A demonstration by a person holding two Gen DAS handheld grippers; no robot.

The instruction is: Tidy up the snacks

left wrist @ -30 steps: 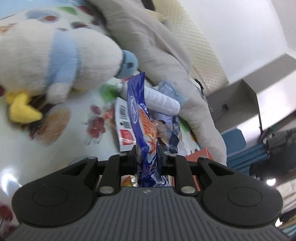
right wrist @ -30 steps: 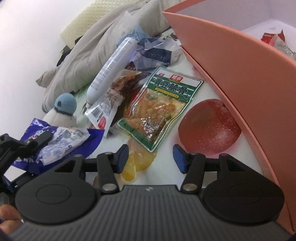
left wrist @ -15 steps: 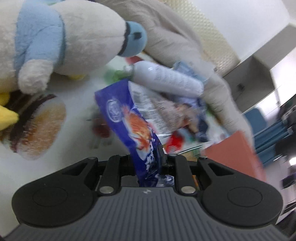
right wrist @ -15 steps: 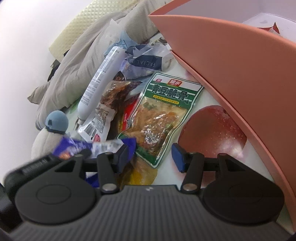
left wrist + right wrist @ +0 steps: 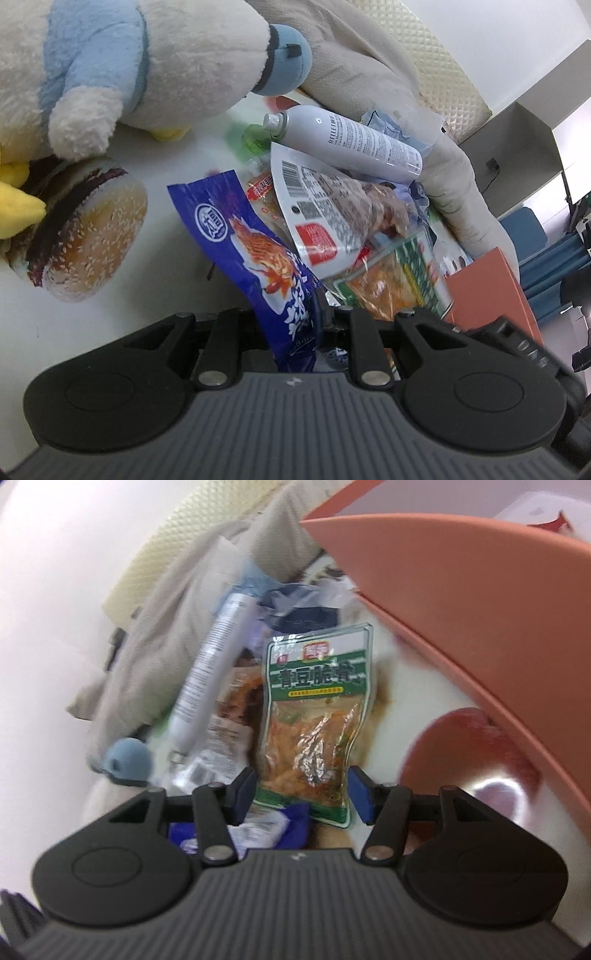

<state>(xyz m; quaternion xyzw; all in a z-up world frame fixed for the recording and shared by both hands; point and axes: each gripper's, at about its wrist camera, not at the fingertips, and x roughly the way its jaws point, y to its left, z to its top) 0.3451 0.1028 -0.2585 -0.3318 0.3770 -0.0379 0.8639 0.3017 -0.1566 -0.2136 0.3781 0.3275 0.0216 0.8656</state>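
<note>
Left wrist view showed the left gripper (image 5: pixel 291 317) with its fingers clamped on the lower end of a blue snack packet (image 5: pixel 258 251), which stood up from the worktop (image 5: pixel 177 155). Just right of it lay a clear packet with a barcode (image 5: pixel 325 206), a green-labelled snack pouch (image 5: pixel 402 284) and, farther off, a white spray can (image 5: pixel 351 142). A plush toy (image 5: pixel 129 62) sat at far left. In the right wrist view, the right gripper (image 5: pixel 301 794) held its fingers wide, holding nothing, straddling the near end of the green-labelled pouch (image 5: pixel 314 720). An orange box (image 5: pixel 480 635) rose on the right.
</note>
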